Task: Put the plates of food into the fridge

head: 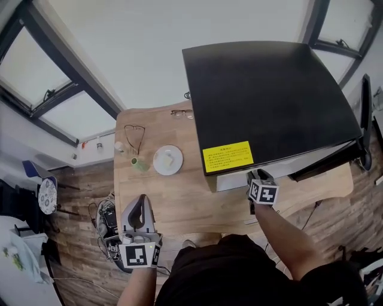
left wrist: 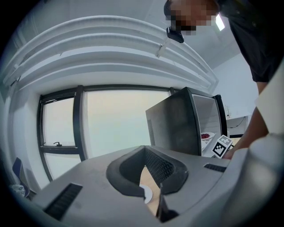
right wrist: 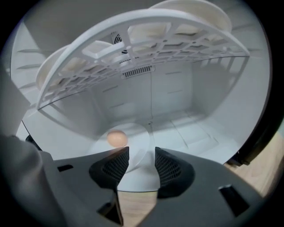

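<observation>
Inside the open mini fridge (right wrist: 177,102), on its white floor, a plate (right wrist: 140,142) carrying a round pale-orange piece of food (right wrist: 116,138) is seen. Right gripper (right wrist: 142,153) is held at the fridge mouth, angled downward. Jaws stand wide apart. The plate's near rim lies in the gap between the pads, but neither pad is pressed on it. Plate judged set down and let go. It sits flat and low so that it clears the slatted shelf (right wrist: 146,57) above, where two more plates (right wrist: 195,9) are stacked out of the way.

From the head view, the black fridge (head: 269,95) is noted on a wooden table (head: 185,203), door swung off to the right. The right gripper (head: 260,174) is tucked under its front edge.

Left gripper (head: 142,200) is held level over the table's near edge, well apart from the fridge. In its own view the tips (left wrist: 146,150) are closed together with nothing between them. It is judged parked, kept clear while the other hand works.

One plate of food (head: 161,168) is left on the table, beyond the left gripper and a little to its right, beside a small green cup (head: 139,163). Two pairs of glasses (head: 135,136) lie further back. That plate is judged the next to be fetched. The nearer left gripper would have to be opened first.
</observation>
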Tool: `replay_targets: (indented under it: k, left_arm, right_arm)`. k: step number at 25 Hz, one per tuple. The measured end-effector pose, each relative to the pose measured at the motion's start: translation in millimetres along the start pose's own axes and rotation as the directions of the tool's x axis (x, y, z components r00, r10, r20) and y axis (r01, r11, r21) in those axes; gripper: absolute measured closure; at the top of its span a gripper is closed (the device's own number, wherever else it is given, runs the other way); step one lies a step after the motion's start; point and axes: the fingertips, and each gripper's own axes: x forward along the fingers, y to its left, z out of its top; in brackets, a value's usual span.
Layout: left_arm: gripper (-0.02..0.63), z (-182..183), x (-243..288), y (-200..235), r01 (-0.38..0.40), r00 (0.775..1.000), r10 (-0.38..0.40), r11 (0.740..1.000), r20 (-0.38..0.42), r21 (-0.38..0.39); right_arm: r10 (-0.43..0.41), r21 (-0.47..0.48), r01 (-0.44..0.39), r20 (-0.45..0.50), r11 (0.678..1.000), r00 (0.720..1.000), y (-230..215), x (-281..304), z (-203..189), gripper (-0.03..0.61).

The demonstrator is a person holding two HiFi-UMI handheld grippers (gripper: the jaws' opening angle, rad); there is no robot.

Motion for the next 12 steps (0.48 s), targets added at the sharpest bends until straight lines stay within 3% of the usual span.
replay_targets:
  k: [7, 12]
  left_arm:
    - [0.609, 5.6, 17.5, -32.8, 0.074, 0.997, -0.074, 0.997, 0.029, -0.015]
    - [0.609, 12.5, 32.5, -63.8, 0.138, 0.989, -0.137, 0.990, 0.054, -0.021]
  right_arm:
    - [0.062, -0.054, -0.057, 0.101, 0.997, 0.993, -1.1, -42.9, 15.7, 0.397]
    - [0.157, -0.132, -0.129, 0.238, 0.983, 0.959, 4.6, -89.6, 43.4, 0.469]
